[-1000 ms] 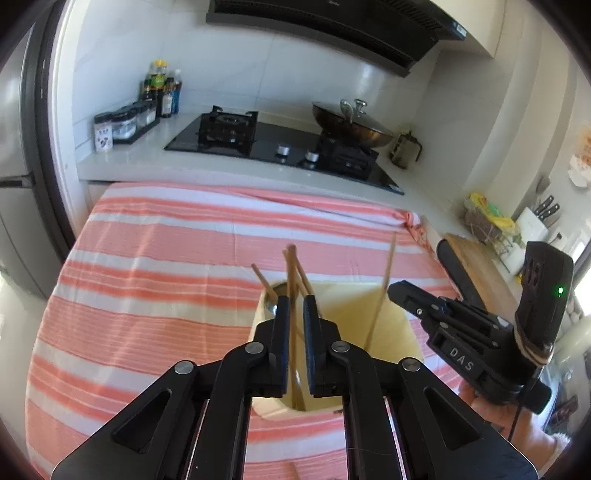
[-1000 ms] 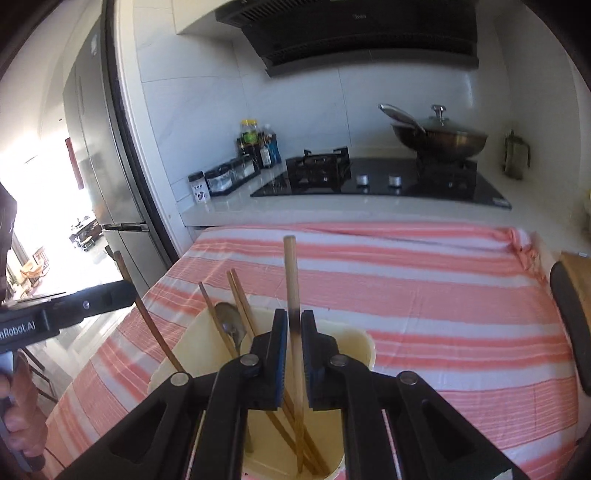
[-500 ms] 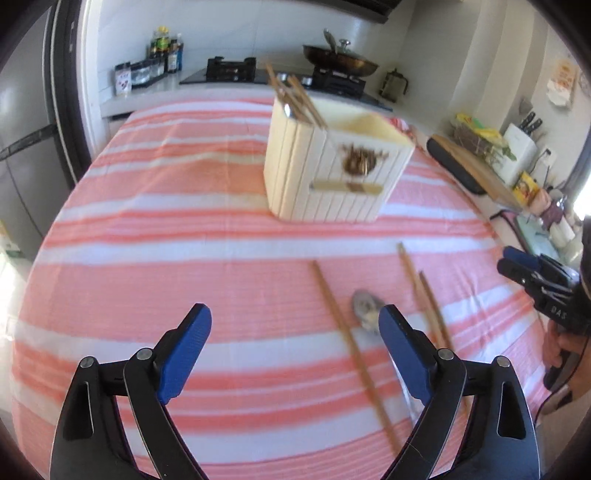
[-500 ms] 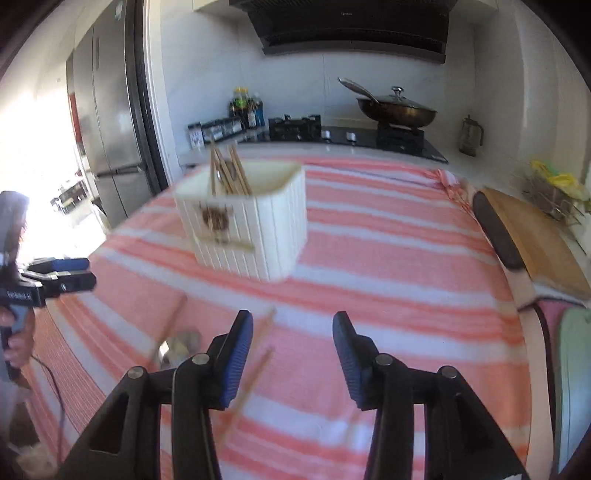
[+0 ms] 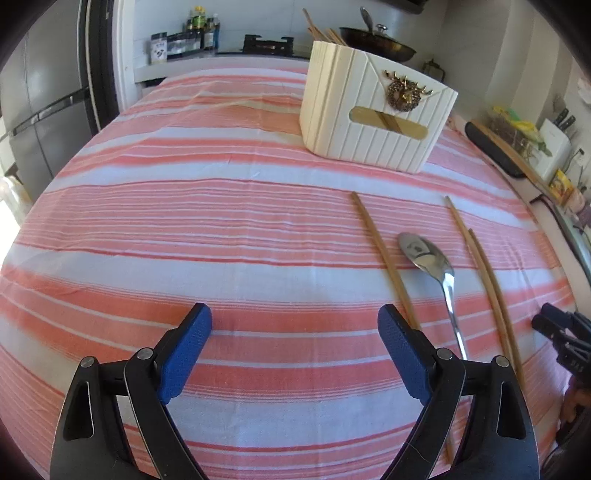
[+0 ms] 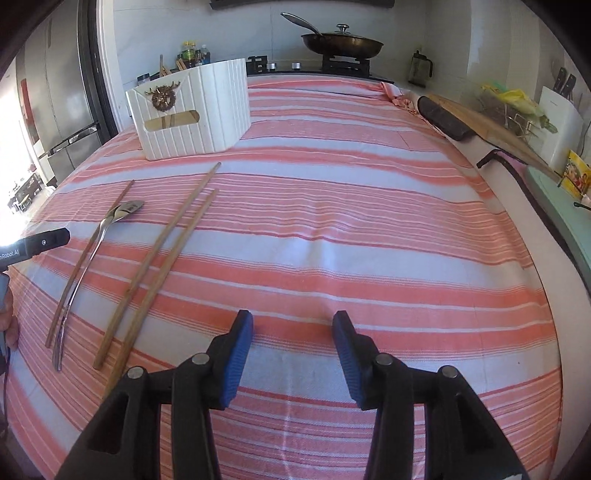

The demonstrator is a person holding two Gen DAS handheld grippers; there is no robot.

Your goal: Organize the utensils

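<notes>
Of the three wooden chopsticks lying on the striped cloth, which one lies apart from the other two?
The single wooden chopstick left of the metal spoon; the paired chopsticks lie side by side on the spoon's other side.

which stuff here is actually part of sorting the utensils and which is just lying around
Part of the job:
spoon
single chopstick
pair of chopsticks
white holder box

Just lying about:
lidded pan
condiment bottles
cutting board
knife block

Both claws let go of chopsticks in the holder [image 5: 373, 110], opened, and withdrew to the counter's near edge: left claw [image 5: 294, 354], right claw [image 6: 292, 356].
</notes>
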